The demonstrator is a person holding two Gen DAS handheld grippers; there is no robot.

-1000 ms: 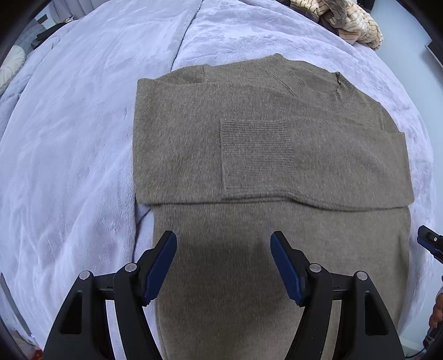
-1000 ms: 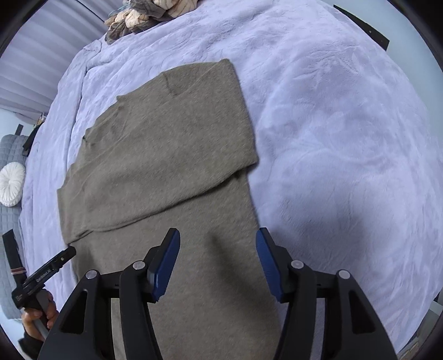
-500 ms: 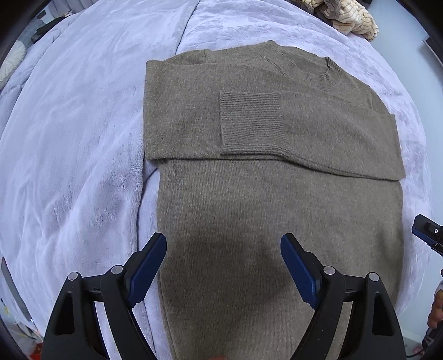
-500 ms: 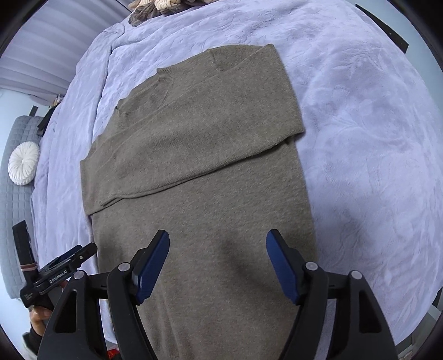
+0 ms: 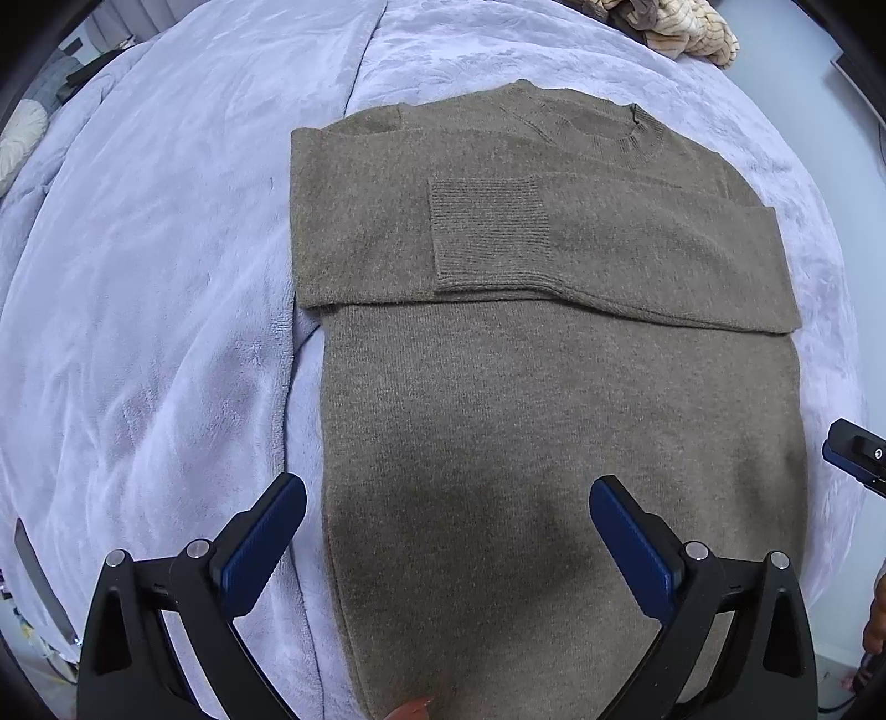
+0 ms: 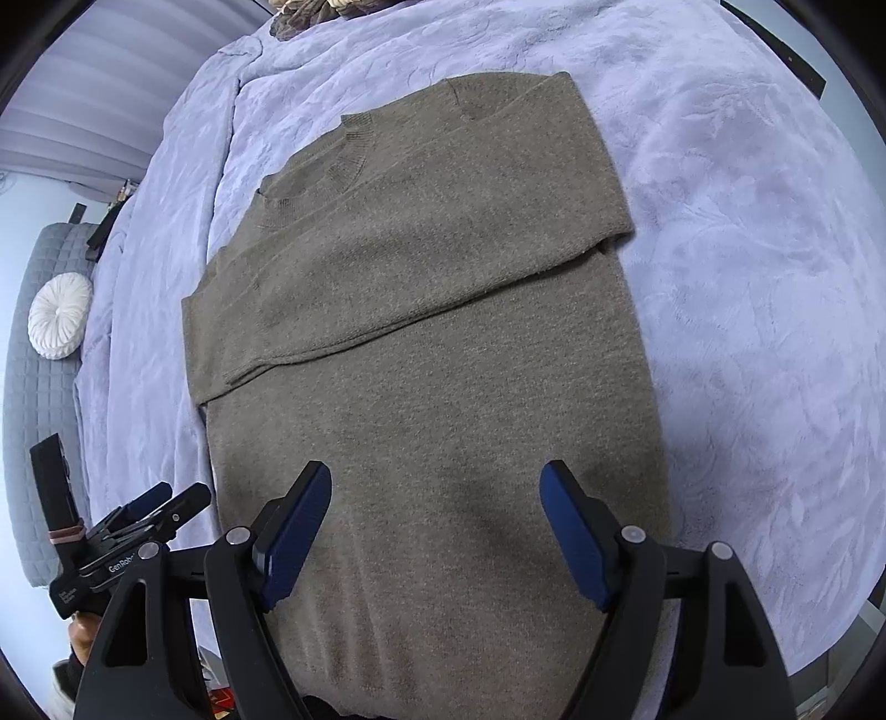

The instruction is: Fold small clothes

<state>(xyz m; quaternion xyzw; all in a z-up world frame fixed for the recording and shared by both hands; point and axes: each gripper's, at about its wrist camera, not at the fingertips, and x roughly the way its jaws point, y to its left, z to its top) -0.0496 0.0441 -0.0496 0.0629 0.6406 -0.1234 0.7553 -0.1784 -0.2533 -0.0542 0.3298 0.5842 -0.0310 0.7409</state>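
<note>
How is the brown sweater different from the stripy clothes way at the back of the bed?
The brown sweater is plain, one colour; the stripy clothes are cream with dark lines. The sweater lies flat and smooth, sleeves folded across its chest; the stripy clothes sit in a crumpled heap. The sweater is right under both grippers; the heap is at the far edge. Both rest on the same lilac blanket.

one sweater [image 5: 554, 387], two hand-held grippers [image 5: 446, 548] [image 6: 434, 531], one cushion [image 6: 60, 317]
</note>
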